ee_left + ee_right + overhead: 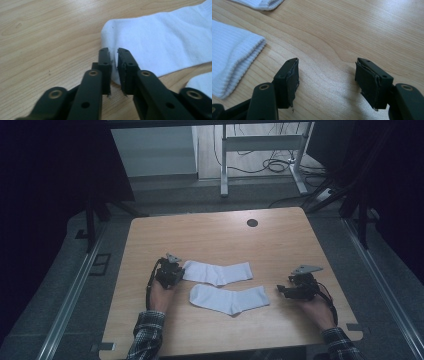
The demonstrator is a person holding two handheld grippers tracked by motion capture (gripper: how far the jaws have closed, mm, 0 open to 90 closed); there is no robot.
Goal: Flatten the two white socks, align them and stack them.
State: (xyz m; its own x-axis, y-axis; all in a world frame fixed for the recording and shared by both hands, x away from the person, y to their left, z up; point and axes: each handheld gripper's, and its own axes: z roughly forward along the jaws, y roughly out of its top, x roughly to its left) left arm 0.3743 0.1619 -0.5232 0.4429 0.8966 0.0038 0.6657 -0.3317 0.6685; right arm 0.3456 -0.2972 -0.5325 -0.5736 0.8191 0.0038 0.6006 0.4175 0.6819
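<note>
Two white socks lie side by side at the middle of the wooden table: the upper sock and the lower sock just below it in the frame. The left gripper sits at the toe end of the upper sock, its jaws nearly together; they seem to pinch a thin fold of the edge, though the fabric between them is hard to make out. The right gripper, at centre right and apart from the lower sock's ribbed cuff, has its jaws spread wide and holds nothing. If the pinch catches only a sliver, the toe could slip free on lifting. No brand, label or writing is readable.
</note>
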